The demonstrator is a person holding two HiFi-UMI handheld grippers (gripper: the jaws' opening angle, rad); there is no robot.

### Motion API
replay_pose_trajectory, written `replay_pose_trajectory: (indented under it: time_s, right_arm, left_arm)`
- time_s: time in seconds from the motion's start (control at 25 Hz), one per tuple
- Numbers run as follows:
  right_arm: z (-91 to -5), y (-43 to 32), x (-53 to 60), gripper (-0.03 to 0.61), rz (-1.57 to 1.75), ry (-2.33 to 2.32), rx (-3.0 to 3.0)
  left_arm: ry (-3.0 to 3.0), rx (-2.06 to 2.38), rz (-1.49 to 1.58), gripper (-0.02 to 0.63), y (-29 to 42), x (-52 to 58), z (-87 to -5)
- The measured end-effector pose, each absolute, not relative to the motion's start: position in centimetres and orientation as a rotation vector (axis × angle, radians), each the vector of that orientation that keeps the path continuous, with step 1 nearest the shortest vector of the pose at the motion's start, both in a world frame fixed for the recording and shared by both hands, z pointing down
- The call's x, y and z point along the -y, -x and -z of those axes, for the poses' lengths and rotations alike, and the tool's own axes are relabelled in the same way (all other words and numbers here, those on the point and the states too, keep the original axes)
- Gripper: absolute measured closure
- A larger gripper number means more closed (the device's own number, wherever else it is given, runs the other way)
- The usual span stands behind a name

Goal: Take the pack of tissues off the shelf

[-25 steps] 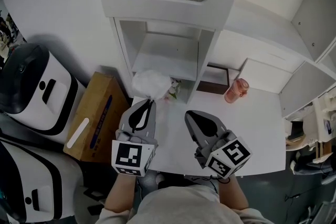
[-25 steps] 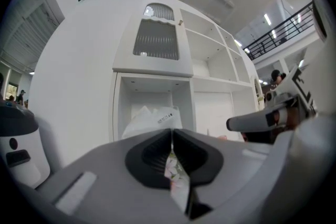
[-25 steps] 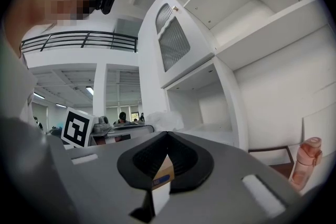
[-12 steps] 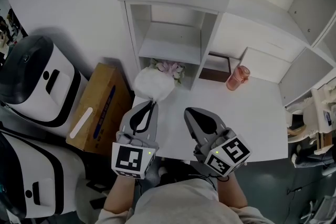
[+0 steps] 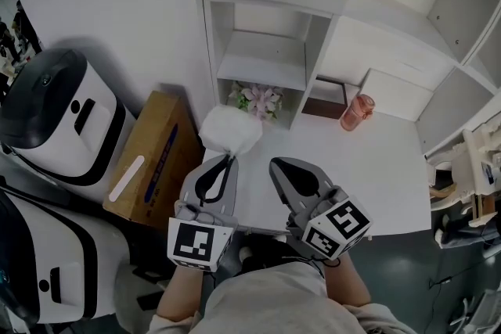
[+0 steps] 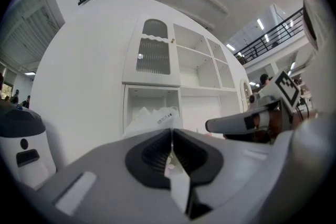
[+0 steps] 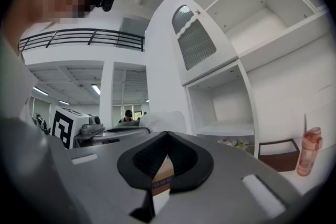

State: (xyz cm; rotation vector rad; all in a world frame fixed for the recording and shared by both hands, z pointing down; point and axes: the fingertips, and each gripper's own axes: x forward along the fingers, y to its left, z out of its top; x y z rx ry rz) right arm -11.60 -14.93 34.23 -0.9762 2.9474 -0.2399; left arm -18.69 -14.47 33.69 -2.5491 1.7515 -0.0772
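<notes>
Moved since the earlier frame: the pack of tissues (image 5: 229,129) has come back out of the shelf unit's (image 5: 266,62) lowest compartment, whose mouth it half covered. It now sits clear of the shelf, over the rear left corner of the table (image 5: 368,168). The flowers (image 5: 258,99) behind it now show whole.

Item 1. Left gripper (image 5: 230,157): jaws pressed together on the near edge of the pack's white wrapper. In the left gripper view the pack (image 6: 152,115) bulges just beyond the closed tips (image 6: 171,131).

Item 2. Right gripper (image 5: 274,162): just beside the left one, apart from the pack, jaws together with nothing between them. The right gripper view (image 7: 167,135) shows the same.

Item 3. Pack of tissues: soft, white and crumpled. Whether it rests on the table cannot be told.

Item 4. Cardboard box (image 5: 153,160): on the floor left of the table, beside two white-and-black machines (image 5: 55,121).

Item 5. Flowers: pink and white, in the lowest compartment; the compartment above them is bare.

Item 6. Brown tray (image 5: 325,98): against the unit, right of the flowers.

Item 7. Pink bottle (image 5: 356,112): upright on the table, just beside the tray.
</notes>
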Motion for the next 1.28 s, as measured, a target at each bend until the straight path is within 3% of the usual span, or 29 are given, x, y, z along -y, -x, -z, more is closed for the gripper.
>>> replay_pose_trajectory:
  time_s: [1.28]
  right_arm:
    - [-33.4, 11.9, 13.8, 0.578, 0.158, 1.051, -2.964]
  left_arm:
    - [2.581, -1.686, 0.032, 0.606, 18.4, 13.0, -32.9]
